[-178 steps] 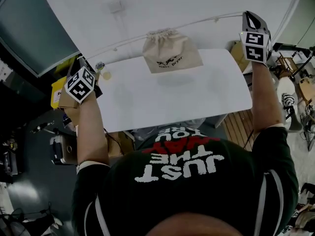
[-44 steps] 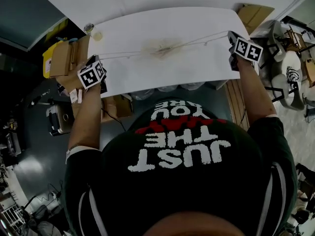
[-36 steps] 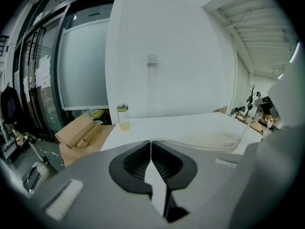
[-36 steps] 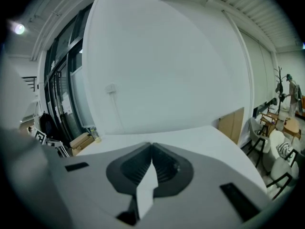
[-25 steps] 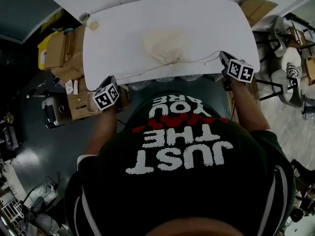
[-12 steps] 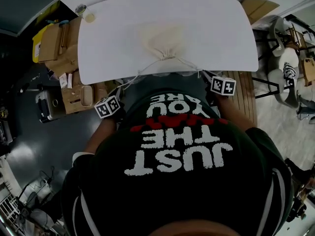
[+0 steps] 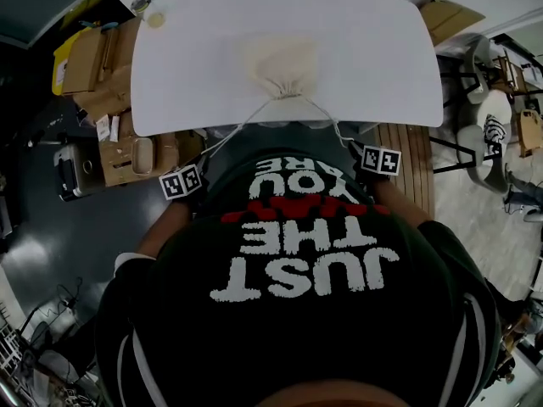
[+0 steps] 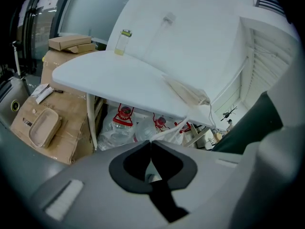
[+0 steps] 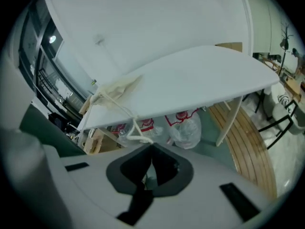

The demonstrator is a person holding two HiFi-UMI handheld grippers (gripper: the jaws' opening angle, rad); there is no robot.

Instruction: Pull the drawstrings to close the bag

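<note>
A cream cloth bag (image 7: pixel 277 60) lies flat on the white table (image 7: pixel 382 49), its gathered neck (image 7: pixel 281 89) at the near edge. Two white drawstrings run off that edge from the neck in a V, one to each gripper. My left gripper (image 7: pixel 200 158) hangs below the table's near-left side, shut on the left drawstring (image 8: pixel 167 131). On the near-right side my right gripper (image 7: pixel 355 148) is shut on the right drawstring (image 9: pixel 132 123). From the gripper views the bag (image 8: pixel 188 92) (image 9: pixel 116 90) shows above, on the tabletop.
A small bottle (image 7: pixel 141 5) stands on the table's far-left corner. Cardboard boxes (image 7: pixel 93 66) are stacked left of the table. Large water bottles (image 8: pixel 125 123) (image 9: pixel 185 126) sit under it. Chairs (image 7: pixel 496 130) and a slatted wooden floor (image 7: pixel 416 164) lie to the right.
Both grippers have come down and back toward the person, below the table edge and closer together. The strings now slant in a V instead of stretching sideways.
</note>
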